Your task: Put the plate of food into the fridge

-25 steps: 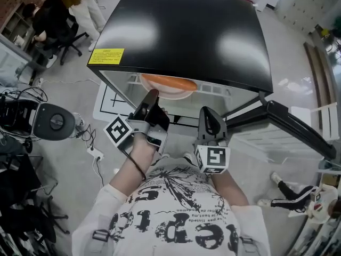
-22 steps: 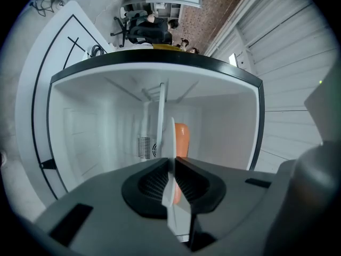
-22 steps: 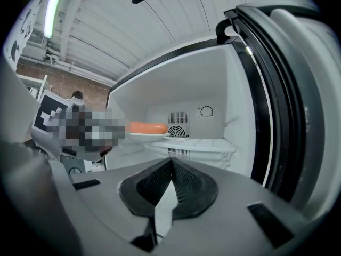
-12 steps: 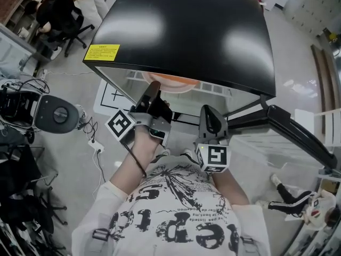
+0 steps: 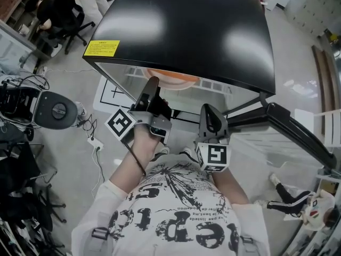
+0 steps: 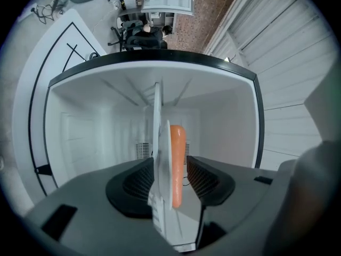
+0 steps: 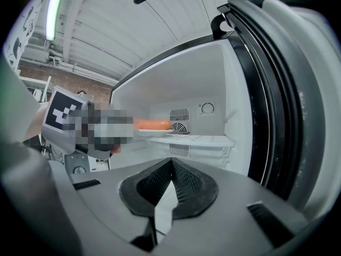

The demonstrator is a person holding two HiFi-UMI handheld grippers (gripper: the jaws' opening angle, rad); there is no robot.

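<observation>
A white plate (image 6: 157, 143) carrying an orange piece of food (image 6: 176, 164) lies on the white shelf (image 7: 192, 140) inside the open black-topped fridge (image 5: 186, 31). From the head view only an orange sliver of the plate (image 5: 169, 77) shows under the fridge top. My left gripper (image 6: 169, 180) reaches into the fridge with the plate's rim between its jaws. The jaws are opening, and a gap shows between the plate and one pad. My right gripper (image 7: 170, 167) hangs before the fridge opening, shut with nothing in it. In the head view it (image 5: 209, 113) sits right of the left gripper (image 5: 153, 84).
The fridge door (image 5: 298, 132) stands swung out to the right. A white floor mat with black lines (image 5: 109, 97) lies under the fridge. Left of me are a round-based machine (image 5: 56, 111) and floor cables (image 5: 93, 140). An office chair (image 5: 58, 15) stands at the far left.
The plate has gone deeper under the fridge top, so less of its orange shows. The left gripper moved slightly forward with it. The right gripper has stayed put.
</observation>
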